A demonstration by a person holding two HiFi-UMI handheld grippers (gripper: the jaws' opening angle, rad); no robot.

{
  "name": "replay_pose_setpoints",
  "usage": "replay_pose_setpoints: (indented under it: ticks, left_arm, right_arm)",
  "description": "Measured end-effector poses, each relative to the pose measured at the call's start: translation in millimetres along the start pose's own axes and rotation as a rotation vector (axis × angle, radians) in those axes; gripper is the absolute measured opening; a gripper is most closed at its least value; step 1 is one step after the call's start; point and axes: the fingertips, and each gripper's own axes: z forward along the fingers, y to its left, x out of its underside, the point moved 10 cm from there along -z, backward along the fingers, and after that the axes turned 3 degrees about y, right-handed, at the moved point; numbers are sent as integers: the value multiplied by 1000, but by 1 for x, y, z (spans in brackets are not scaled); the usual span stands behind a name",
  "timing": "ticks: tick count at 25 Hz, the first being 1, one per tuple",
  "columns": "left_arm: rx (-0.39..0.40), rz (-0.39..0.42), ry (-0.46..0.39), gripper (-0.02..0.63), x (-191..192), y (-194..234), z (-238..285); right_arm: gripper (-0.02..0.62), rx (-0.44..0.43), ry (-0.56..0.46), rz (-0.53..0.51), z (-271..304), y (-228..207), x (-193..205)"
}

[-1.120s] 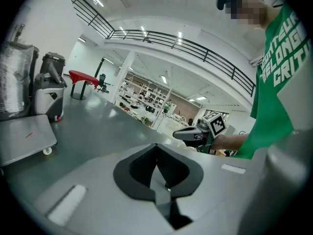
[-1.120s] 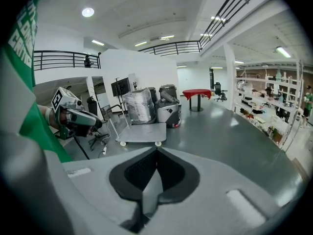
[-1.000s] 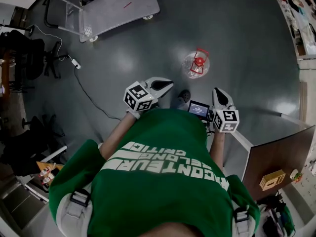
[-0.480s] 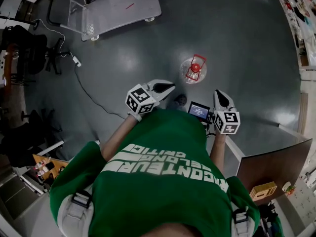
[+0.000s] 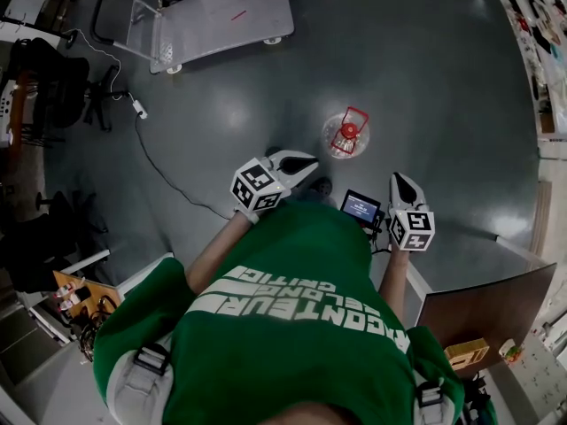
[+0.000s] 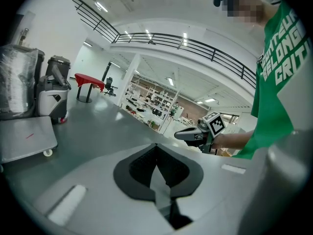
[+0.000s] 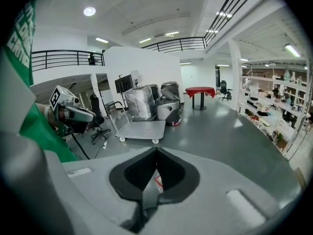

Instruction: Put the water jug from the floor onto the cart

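Water jug (image 5: 346, 135) stands upright on the grey floor (image 5: 425, 78), just ahead of me and between the two gripper tips. It has a clear body and a red cap with a red carry handle (image 5: 354, 116) on top. I can't tell the fill level. If full I'd expect it to be heavy and to slosh. The wall looks like stiff, smooth plastic, probably slippery for the pads, so I judge the red handle the best hold, with the second gripper steadying the neck or side.

Left gripper (image 5: 310, 158) has its jaws together with nothing in them, short of the jug. Right gripper (image 5: 395, 176) also has its jaws closed and empty, near the jug but not touching.

Cart (image 5: 226, 16) is a flat grey deck with its push handle at one end, well apart from the jug at upper left. A cable (image 5: 168, 180) lies on the floor off to the left of that path.
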Motion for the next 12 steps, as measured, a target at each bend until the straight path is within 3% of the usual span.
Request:
replay_pose_setpoints:
  ticks: [12]
  left_arm:
    - [54, 5, 20, 15, 3, 8, 16]
  right_arm:
    - [-6, -18, 50, -73, 19, 4, -6]
